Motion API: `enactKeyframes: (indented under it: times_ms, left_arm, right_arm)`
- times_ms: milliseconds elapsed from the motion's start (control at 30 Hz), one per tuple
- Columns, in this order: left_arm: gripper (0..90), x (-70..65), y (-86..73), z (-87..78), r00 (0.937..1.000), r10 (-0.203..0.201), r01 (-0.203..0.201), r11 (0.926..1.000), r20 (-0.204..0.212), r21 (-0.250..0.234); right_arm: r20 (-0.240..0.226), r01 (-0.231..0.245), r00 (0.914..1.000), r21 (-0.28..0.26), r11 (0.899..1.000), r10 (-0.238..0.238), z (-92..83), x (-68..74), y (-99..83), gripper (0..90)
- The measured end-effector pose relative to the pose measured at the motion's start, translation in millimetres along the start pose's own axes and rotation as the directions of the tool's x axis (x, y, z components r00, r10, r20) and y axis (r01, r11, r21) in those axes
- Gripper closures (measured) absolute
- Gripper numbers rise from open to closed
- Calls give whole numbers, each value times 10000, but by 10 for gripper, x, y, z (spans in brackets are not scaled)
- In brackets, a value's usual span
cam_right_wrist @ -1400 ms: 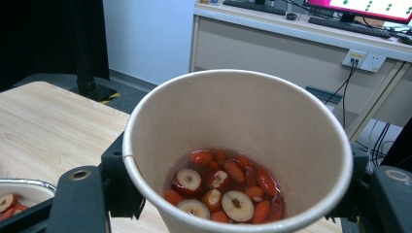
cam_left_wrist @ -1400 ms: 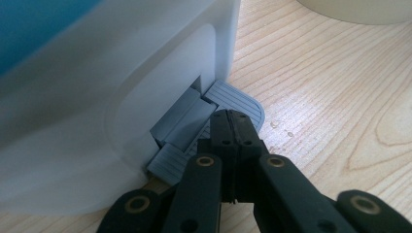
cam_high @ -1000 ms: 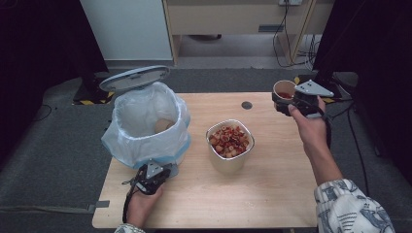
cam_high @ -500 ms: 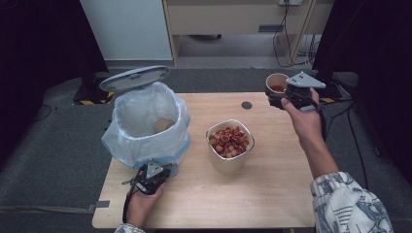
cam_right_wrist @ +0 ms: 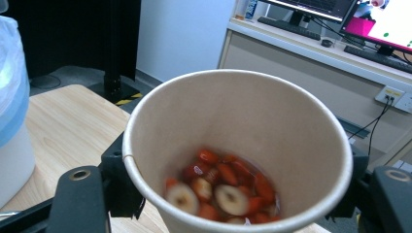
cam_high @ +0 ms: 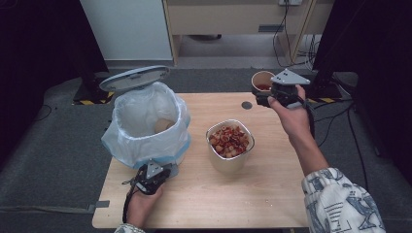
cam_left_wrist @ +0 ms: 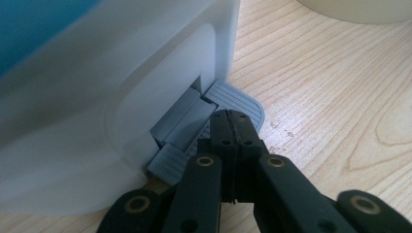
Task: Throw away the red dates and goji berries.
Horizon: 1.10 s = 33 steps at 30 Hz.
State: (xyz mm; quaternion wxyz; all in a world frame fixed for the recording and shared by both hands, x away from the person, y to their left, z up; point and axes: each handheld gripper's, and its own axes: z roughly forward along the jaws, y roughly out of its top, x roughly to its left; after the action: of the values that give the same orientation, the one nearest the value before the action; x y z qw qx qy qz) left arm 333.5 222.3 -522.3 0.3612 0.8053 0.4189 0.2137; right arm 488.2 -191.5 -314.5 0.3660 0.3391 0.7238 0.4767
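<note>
Lifted off the tabletop point(cam_high: 272, 194), the paper cup point(cam_high: 262, 80) rides in the right gripper point(cam_high: 270, 95) jaws, contents undumped; left gripper point(cam_high: 156, 171) jaws, closed, press the bin pedal point(cam_left_wrist: 233, 99).

A tan paper cup point(cam_right_wrist: 238, 150), upright above the table's far right corner, holds red and pale food slices.

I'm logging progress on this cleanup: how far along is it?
Done: the bin stands open, its lid up, with the shut left tongs on its pedal.
In hand: the right tongs hold a paper cup of leftovers above the table.
Left: nothing tipped yet; the full white container waits.
</note>
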Motion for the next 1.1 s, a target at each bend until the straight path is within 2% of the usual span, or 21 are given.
enactKeyframes:
  times_ms: [500, 767, 900, 1067, 1100]
  left_arm:
    - [892, 0, 0, 0, 10000, 1, -1, 10000, -2, -2]
    - [892, 0, 0, 0, 10000, 0, 0, 10000, -1, -2]
    - [892, 0, 0, 0, 10000, -1, 1, 10000, 2, -4]
    - [892, 0, 0, 0, 10000, -10, 10, 10000, 3, -5]
    - [892, -1, 0, 0, 10000, 3, -3, 10000, -1, -1]
  right_arm:
    - [-310, 406, 9987, -143, 9991, -411, 14, 47, 11, 304]
    - [-267, 493, 9984, -288, 9984, -500, 19, 59, 18, 307]
    - [-389, 597, 9974, -229, 9980, -606, 32, 81, 19, 308]
    - [-268, 556, 9981, -240, 9982, -562, 34, 69, 30, 307]
    - [-290, 670, 9973, -202, 9975, -676, 40, 73, 33, 307]
